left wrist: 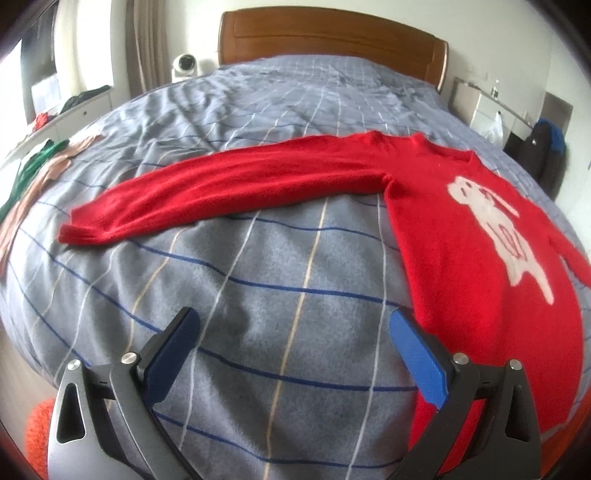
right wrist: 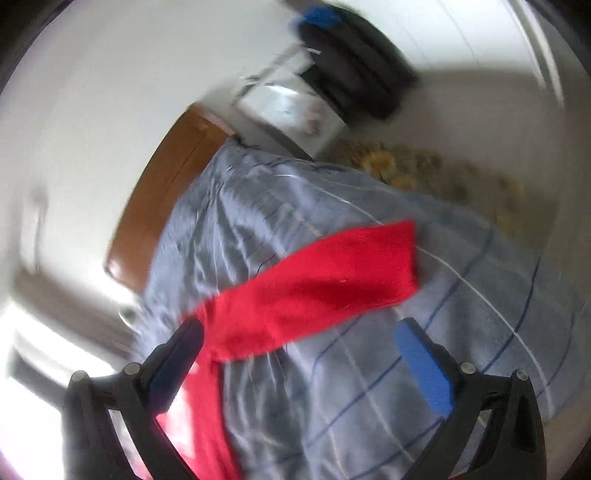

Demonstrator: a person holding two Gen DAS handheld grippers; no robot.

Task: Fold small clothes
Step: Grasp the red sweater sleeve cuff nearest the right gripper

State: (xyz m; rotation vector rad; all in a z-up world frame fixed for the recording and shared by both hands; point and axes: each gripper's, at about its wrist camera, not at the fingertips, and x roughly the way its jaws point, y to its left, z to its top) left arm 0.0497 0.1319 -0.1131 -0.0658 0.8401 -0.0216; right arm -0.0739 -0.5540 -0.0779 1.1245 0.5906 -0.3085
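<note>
A small red sweater (left wrist: 461, 236) with a white animal print lies flat on the grey checked bedspread (left wrist: 258, 288). One long sleeve (left wrist: 221, 192) stretches out to the left. My left gripper (left wrist: 293, 325) is open and empty above the bedspread, just left of the sweater's body. In the blurred, tilted right wrist view, the other red sleeve (right wrist: 314, 288) lies on the bedspread (right wrist: 443, 332) ahead of my right gripper (right wrist: 299, 336), which is open and empty.
A wooden headboard (left wrist: 332, 33) stands at the far end. Green and pink clothes (left wrist: 40, 166) lie at the bed's left edge. An orange thing (left wrist: 37, 432) shows at bottom left. A white nightstand (right wrist: 291, 107) and dark bag (right wrist: 351, 70) stand right of the bed.
</note>
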